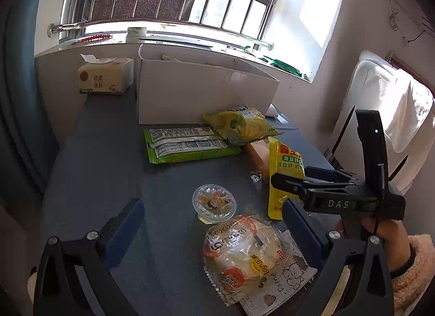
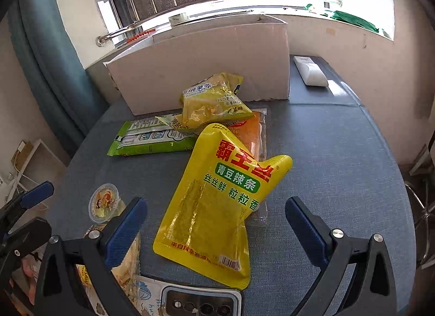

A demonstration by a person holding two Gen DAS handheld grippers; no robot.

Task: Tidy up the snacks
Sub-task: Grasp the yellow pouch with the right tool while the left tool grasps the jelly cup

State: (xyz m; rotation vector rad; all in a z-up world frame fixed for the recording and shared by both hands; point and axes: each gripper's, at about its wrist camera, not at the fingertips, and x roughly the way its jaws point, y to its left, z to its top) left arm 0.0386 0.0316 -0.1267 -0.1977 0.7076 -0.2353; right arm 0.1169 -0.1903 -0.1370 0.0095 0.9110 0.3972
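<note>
Snacks lie on a grey-blue table before an open white cardboard box. My left gripper is open, its jaws on either side of a jelly cup and a wrapped bread bun. My right gripper is open above a yellow spicy-strip pouch; it also shows in the left wrist view. A green packet, a yellow potato-stick bag and an orange packet lie near the box.
A tissue pack stands left of the box. A white remote lies right of the box. A phone and a printed card lie at the near edge. A white chair stands at the right.
</note>
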